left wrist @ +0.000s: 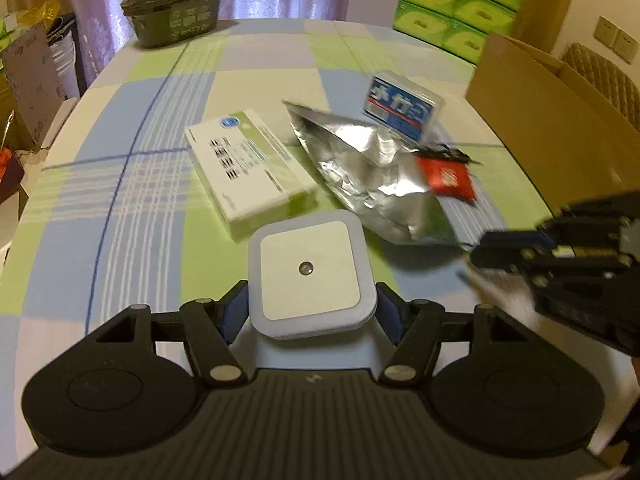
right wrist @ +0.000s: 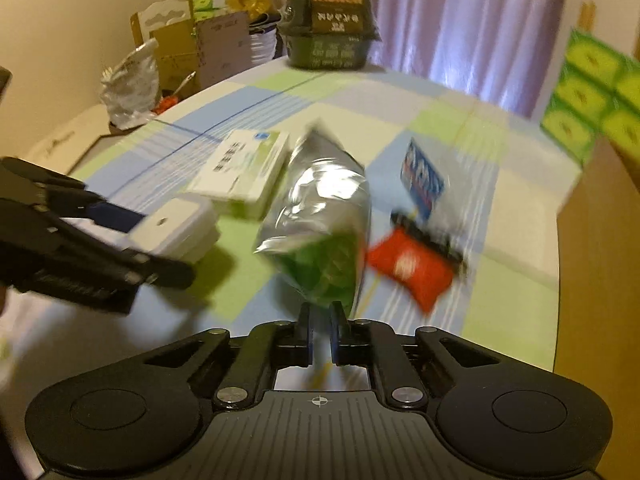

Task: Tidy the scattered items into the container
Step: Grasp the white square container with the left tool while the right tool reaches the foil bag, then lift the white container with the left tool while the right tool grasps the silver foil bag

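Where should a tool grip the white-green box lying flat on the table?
Judging from its pose, across the two long side faces of the box, coming from above. It lies flat, too broad face-on, and its left long side is free; the foil bag sits near its right side.

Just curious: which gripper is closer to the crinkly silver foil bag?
The right gripper: it pinches the silver foil bag's near edge. The left gripper is beside it, holding a square white night light.
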